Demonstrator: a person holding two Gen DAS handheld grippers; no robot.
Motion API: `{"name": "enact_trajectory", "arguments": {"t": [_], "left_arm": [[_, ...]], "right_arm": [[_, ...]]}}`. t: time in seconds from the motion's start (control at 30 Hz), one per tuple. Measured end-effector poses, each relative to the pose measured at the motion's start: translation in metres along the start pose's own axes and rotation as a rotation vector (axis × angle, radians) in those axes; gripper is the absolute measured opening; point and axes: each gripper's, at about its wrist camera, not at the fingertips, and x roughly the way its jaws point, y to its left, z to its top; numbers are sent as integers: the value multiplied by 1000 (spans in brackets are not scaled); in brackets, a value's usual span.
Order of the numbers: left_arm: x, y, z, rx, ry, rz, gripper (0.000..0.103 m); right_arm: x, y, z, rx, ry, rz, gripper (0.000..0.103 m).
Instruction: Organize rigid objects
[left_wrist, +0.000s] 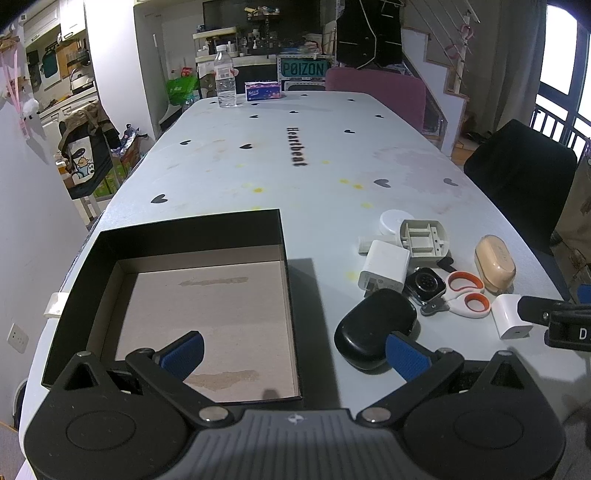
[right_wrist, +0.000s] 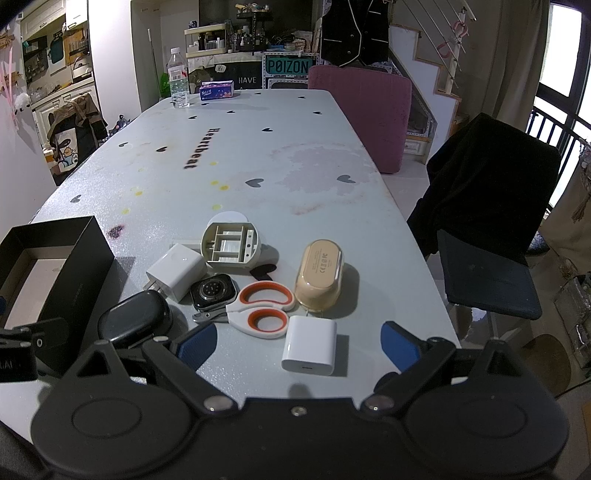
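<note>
From the left wrist, the left gripper (left_wrist: 293, 356) hangs low over the pale grey tabletop (left_wrist: 295, 155), its blue-padded fingers spread wide with nothing between them. The left finger (left_wrist: 184, 354) sits above the open black cardboard box with a bare brown floor (left_wrist: 207, 317), which lies along the tabletop's near left edge. The right finger (left_wrist: 404, 356) overlaps the near side of a glossy black oval case (left_wrist: 375, 326), though contact cannot be told. Beyond it lie a white square plug adapter (left_wrist: 384, 267), a black smartwatch body (left_wrist: 424, 284), white scissors with orange-lined handles (left_wrist: 465, 293), a tan oval case (left_wrist: 495, 262), a beige round plastic housing (left_wrist: 424, 238) and a small white charger cube (left_wrist: 511, 315).

From the right wrist, the right gripper (right_wrist: 299, 345) is likewise wide open and empty, straddling the charger cube (right_wrist: 310, 345) near the tabletop's near right edge. The scissors (right_wrist: 264, 308), smartwatch body (right_wrist: 214, 291) and tan case (right_wrist: 319, 278) lie just beyond, and the black case (right_wrist: 135, 319) lies to the left.
</note>
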Motion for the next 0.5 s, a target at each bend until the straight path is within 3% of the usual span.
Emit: {"name": "enact_trajectory", "arguments": {"t": [0.5], "left_arm": [[0,0,0,0,0,1,103]], "right_arm": [[3,-4,-2,0,1,-3,96]]}}
